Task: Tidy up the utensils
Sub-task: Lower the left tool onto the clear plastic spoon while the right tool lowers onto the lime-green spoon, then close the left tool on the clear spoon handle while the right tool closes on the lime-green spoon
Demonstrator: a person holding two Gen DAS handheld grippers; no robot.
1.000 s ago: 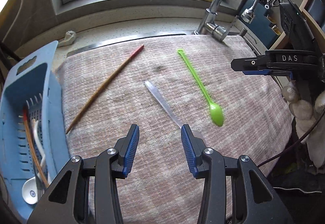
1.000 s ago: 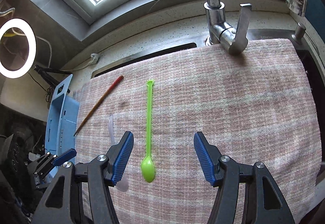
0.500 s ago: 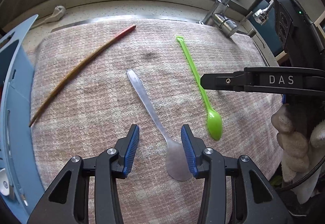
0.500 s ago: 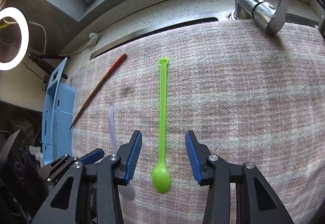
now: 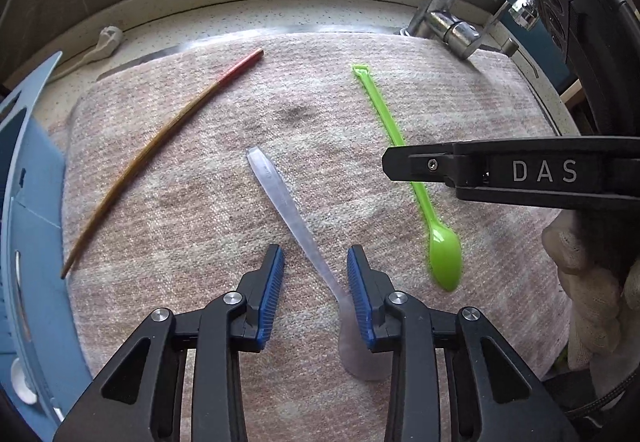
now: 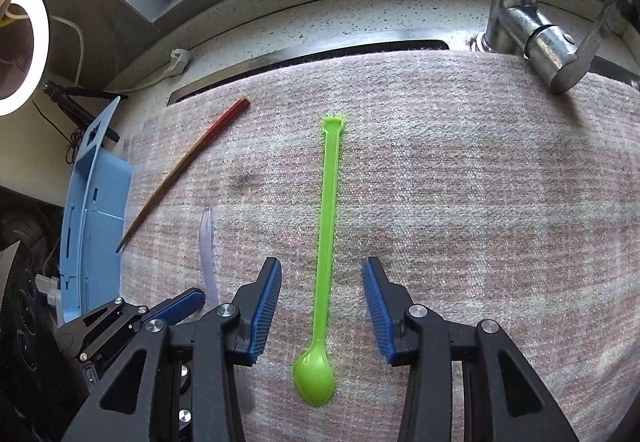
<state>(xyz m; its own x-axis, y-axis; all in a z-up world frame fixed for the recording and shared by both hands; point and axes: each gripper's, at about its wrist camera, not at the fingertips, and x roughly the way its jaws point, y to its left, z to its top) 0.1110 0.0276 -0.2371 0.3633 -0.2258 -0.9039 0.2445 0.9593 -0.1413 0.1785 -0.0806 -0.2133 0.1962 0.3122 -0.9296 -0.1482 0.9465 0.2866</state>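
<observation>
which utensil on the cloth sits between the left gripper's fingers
The clear spoon: its handle runs between the closing left gripper. The green spoon and chopstick lie aside.

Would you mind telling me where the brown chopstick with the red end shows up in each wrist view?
Left wrist: chopstick runs diagonally across the upper left of the cloth.
Right wrist: chopstick lies at left centre, beside the blue basket.
Shared landmark: the green spoon.

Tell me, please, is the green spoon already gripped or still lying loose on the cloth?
Lying loose. The green spoon rests flat on the cloth, between the right gripper jaws, which are closing with gaps on both sides.
</observation>
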